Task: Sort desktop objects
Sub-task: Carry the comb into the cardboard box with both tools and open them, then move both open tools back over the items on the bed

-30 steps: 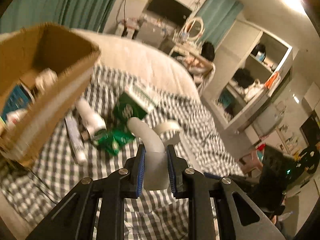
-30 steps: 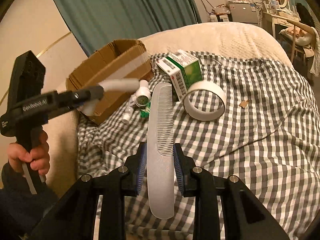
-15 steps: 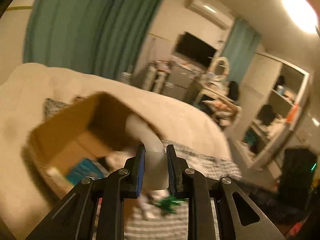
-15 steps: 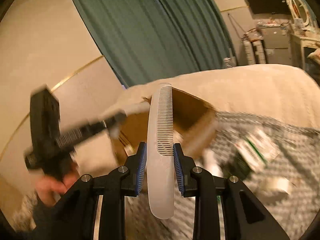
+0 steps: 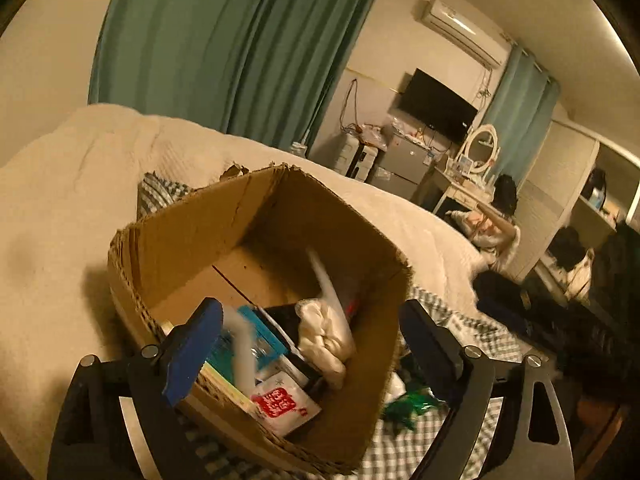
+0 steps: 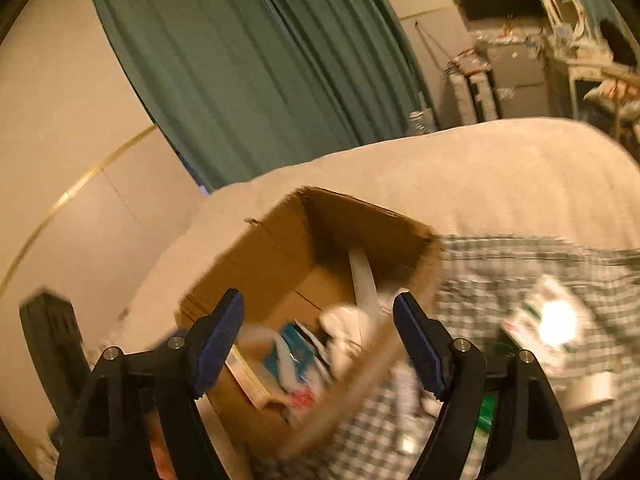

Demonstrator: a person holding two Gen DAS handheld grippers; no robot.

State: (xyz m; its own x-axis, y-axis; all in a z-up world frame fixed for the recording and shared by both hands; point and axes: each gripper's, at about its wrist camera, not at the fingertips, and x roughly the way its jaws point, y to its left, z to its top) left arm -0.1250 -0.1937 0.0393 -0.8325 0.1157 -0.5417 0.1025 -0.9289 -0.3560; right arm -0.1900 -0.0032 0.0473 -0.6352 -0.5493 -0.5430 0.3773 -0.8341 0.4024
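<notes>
Both my grippers, left (image 5: 308,344) and right (image 6: 318,342), hang wide open and empty over the cardboard box (image 5: 256,248) on the bed. A white comb (image 6: 366,280) leans inside; it may tip out if I bump the box.

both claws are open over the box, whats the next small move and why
Probably swing the right claw back toward the checked cloth. Both claws are open and empty, the comb already lies in the cardboard box, and a green box still sits on the cloth.
</notes>
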